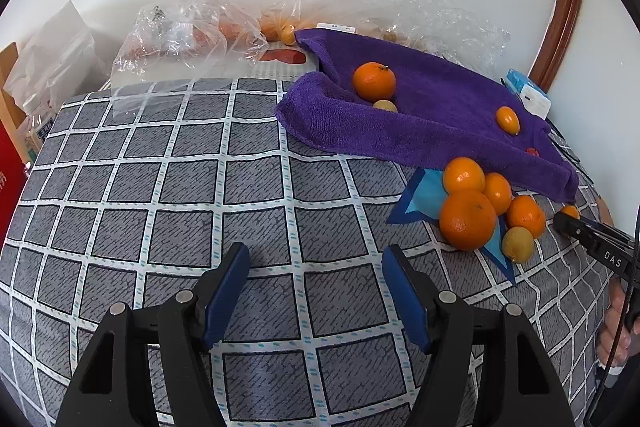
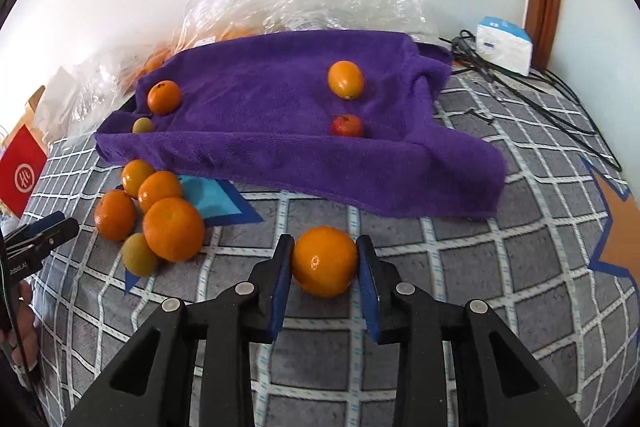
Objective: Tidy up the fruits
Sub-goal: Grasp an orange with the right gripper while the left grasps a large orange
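My right gripper [image 2: 324, 259] is shut on an orange [image 2: 324, 261], just above the checked cloth, in front of the purple towel [image 2: 280, 131]. A pile of oranges [image 2: 160, 211] and a small greenish fruit [image 2: 138, 254] sit on a blue star mat [image 2: 208, 199] to its left. On the towel lie an orange [image 2: 164, 97], a greenish fruit [image 2: 143, 125], an oval orange fruit [image 2: 346, 79] and a small red fruit [image 2: 347, 125]. My left gripper [image 1: 316, 267] is open and empty over the cloth, left of the pile [image 1: 468, 219]. The right gripper's tip [image 1: 568, 223] shows there with the orange [image 1: 570, 211].
Crumpled clear plastic bags [image 1: 192, 31] with more fruit lie along the back wall. A white and blue box [image 2: 504, 45] and black cables [image 2: 520, 87] are at the back right. A red box [image 2: 22, 167] stands at the left edge. An orange star mat [image 2: 620, 235] is at the right.
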`<state>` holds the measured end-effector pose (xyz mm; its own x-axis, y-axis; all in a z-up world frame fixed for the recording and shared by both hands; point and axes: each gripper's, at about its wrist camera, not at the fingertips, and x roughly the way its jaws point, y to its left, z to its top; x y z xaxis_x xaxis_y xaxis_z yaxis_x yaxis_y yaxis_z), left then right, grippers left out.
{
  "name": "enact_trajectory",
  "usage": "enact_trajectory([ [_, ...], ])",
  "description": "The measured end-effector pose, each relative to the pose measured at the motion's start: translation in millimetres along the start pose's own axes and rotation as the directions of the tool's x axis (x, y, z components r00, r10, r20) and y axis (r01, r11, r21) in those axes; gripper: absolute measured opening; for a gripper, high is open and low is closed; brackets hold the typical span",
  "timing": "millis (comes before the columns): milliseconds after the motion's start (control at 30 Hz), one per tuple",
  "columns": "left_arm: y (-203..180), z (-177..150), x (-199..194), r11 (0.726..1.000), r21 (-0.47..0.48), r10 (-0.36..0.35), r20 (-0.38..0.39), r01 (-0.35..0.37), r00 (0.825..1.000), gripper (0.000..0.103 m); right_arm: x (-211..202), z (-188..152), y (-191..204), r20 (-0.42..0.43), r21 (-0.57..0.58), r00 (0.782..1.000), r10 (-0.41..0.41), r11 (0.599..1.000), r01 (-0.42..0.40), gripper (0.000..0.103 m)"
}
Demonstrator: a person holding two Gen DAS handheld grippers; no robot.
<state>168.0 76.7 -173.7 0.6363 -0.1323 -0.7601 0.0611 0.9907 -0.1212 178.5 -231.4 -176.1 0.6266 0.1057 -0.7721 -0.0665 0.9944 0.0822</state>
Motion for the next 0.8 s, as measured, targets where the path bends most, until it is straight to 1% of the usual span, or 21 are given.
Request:
enact_trajectory([
  [67, -2.2, -0.6, 0.1, 1.000, 0.012, 0.008, -0.003, -0.008, 1.000, 0.067, -2.6, -2.1, -2.6, 0.001, -0.006, 1.000, -0.025, 1.000, 0.025, 0.031],
  [133, -4.9, -2.2, -1.0, 0.999, 0.029, 0.022, -0.007, -0.022, 1.000, 0.067, -4.9, -4.0, -5.1, 0.000, -0.010, 1.000, -0.025, 1.000, 0.025, 0.031],
  [200, -7.9, -4.2, -4.5, 0.999, 0.029, 0.015, -0.018, -0.014, 1.000, 0.065, -7.9, -6.7, -7.9, 0.005, -0.018, 0.999, -0.033, 0.999, 0.033, 0.031],
  [300, -15.7, -3.3, -13.3, 0.998, 0.014, -0.069, -0.022, 0.069, 0.997, 0.065, -8.9, -9.6, -13.0, 0.011, -0.027, 0.999, -0.053, 0.998, 0.053, 0.031],
  [400, -29.9, 3.2, -19.0, 0.993, 0.027, -0.114, 0.002, 0.114, 0.993, 0.065, -8.7, -10.4, -17.8, 0.016, -0.014, 0.999, -0.037, 0.999, 0.037, 0.031],
  [467, -42.3, 8.3, -16.4, 0.991, 0.037, -0.131, -0.001, 0.131, 0.991, 0.065, -9.2, -10.5, -18.0, 0.024, -0.016, 0.999, -0.035, 0.999, 0.035, 0.031],
  [667, -72.0, 16.7, 1.4, 0.987, 0.066, -0.144, -0.018, 0.145, 0.989, 0.065, -9.6, -12.5, -17.6, 0.029, -0.023, 0.999, -0.037, 0.999, 0.038, 0.031],
  [733, -78.6, 16.1, 8.2, 0.988, 0.078, -0.129, -0.020, 0.130, 0.991, 0.062, -9.3, -12.2, -18.7, 0.028, -0.015, 0.999, -0.032, 0.999, 0.032, 0.031],
  [800, -79.8, 14.6, 13.1, 0.989, 0.078, -0.124, -0.008, 0.125, 0.992, 0.057, -8.7, -11.7, -20.2, 0.027, -0.005, 0.999, -0.024, 1.000, 0.024, 0.031],
])
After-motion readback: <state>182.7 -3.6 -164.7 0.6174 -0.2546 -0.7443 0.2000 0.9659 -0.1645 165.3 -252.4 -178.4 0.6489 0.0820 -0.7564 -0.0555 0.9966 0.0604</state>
